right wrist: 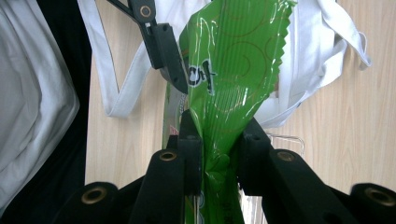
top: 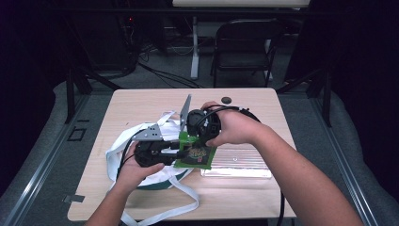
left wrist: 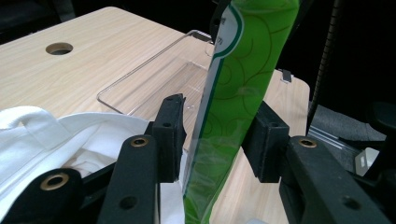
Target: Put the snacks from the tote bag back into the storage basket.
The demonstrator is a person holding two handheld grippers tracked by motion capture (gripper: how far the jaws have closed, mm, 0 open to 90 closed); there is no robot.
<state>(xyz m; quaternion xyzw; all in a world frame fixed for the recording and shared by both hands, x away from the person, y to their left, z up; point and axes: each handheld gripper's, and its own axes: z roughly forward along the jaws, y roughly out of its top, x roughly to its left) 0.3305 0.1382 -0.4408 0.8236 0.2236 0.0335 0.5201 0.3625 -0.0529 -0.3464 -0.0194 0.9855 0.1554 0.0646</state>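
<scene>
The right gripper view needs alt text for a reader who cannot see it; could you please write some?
Two black jaws of the right gripper pinch the crinkled end of a shiny green packet. One jaw of the left gripper touches the packet higher up, above a white cloth bag lying on a pale wooden table.

White bag crowding left, clear tray right, far tabletop open

Dim room, table lit; glare on packet.
</scene>
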